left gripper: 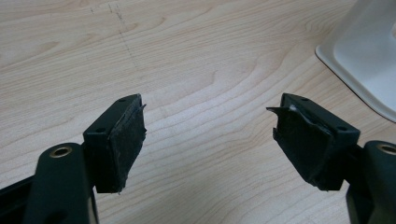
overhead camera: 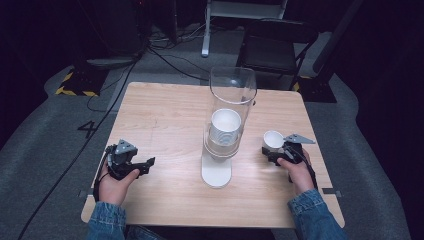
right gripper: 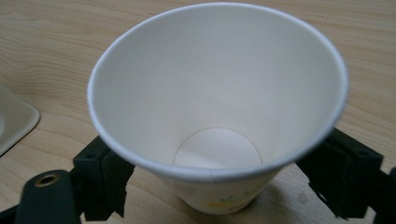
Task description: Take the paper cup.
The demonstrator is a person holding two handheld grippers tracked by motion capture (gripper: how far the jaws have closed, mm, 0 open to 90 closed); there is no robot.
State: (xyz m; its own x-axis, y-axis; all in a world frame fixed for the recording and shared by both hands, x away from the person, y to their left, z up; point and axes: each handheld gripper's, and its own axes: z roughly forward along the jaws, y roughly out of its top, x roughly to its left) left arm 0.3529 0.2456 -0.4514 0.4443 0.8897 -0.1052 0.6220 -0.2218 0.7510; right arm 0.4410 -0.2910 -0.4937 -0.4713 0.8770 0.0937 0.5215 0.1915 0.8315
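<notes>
A paper cup (right gripper: 217,116) is grasped by the right gripper (overhead camera: 286,151); it should be squeezed lightly. The left gripper (left gripper: 210,140) is held released above the desk (overhead camera: 165,115).

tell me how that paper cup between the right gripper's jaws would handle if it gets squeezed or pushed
The paper cup looks thin-walled and empty, so it is probably very light and would likely dent under a hard squeeze from the right gripper. It narrows toward a small base, so a sideways push near its rim may tip it on the table rather than slide it.
</notes>
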